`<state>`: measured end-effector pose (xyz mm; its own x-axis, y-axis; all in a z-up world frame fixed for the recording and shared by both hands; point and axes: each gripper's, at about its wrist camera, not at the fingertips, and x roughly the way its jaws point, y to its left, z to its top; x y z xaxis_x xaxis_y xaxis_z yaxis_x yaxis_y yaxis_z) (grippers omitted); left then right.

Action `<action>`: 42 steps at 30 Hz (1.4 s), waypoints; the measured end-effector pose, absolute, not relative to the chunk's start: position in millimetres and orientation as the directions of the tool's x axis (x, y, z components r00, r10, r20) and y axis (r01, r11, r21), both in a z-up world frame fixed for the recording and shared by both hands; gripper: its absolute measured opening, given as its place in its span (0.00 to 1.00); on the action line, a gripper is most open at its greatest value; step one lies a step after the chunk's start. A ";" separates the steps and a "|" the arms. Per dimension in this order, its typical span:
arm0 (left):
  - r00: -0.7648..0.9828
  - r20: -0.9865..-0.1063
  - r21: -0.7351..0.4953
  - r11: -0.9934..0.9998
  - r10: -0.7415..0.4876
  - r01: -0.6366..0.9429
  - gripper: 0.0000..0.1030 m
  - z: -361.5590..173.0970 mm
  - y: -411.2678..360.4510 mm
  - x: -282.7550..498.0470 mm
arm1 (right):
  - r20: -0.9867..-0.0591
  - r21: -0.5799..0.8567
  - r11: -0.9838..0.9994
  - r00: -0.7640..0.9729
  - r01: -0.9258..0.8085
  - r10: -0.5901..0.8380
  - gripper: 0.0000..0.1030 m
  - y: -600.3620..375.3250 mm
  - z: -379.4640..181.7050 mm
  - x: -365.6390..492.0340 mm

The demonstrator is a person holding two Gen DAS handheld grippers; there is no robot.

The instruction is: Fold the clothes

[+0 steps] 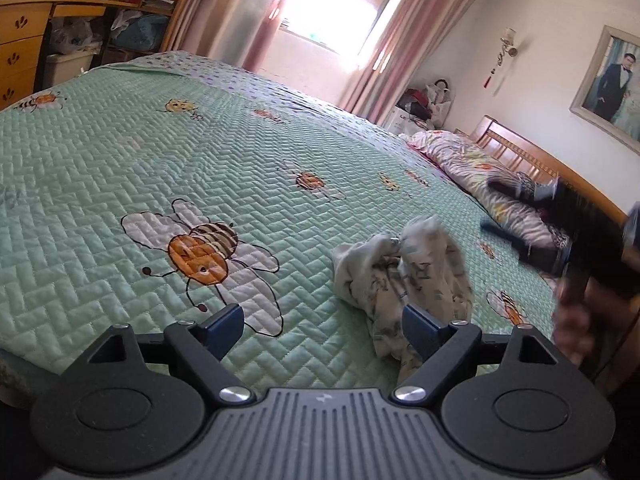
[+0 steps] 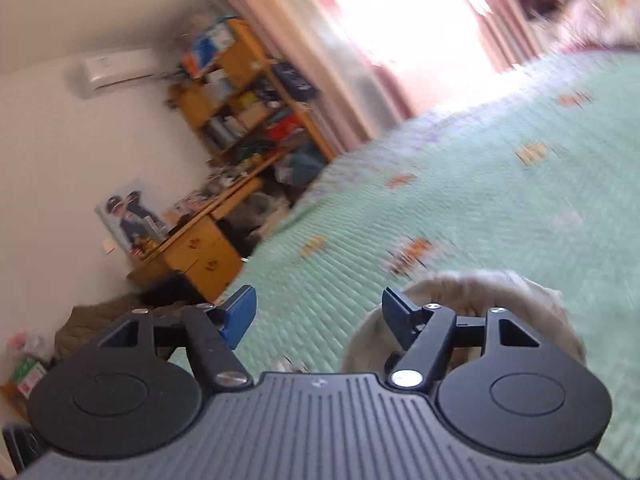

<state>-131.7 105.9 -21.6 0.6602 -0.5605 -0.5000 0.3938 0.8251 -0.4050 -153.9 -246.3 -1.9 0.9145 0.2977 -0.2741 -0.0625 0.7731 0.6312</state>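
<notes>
Garment (image 1: 404, 276), just one, lies crumpled on the quilt (image 1: 120, 184), near the bed's close edge and not yet spread, so I judge folding hasn't begun. My left gripper (image 1: 324, 330) hovers low with jaws wide and empty, its right finger just before the cloth, probably lined up to pinch an edge. My right gripper (image 2: 318, 320) also gapes, holding nothing, tilted above the heap. Two grippers, one garment, one rumpled duvet (image 1: 480, 168) by the headboard.

Light: I see daylight pouring through the window (image 1: 340, 4), blown white between the curtains (image 1: 404, 40).
Left view: sharp; the right gripper (image 1: 532, 220) smears.
Right view: blurred throughout, bedspread (image 2: 480, 208) streaked.
Edges: bowed, dark corners.
</notes>
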 end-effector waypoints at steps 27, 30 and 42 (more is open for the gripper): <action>0.536 -0.536 -0.389 0.754 -0.652 0.529 0.21 4.3 -0.8 -63.3 | -0.369 0.803 0.561 0.907 0.201 0.202 0.69 -324.3 -102.4 -213.0; 0.584 -0.516 -0.361 0.777 -0.627 0.516 0.21 14.5 23.0 -76.8 | -0.429 0.751 0.629 0.872 0.199 0.236 0.77 -312.6 -100.5 -194.2; 0.670 -0.469 -0.284 0.816 -0.576 0.503 0.21 40.2 56.4 -84.4 | -0.478 0.538 0.829 0.865 0.153 0.150 0.09 -275.7 -63.3 -150.4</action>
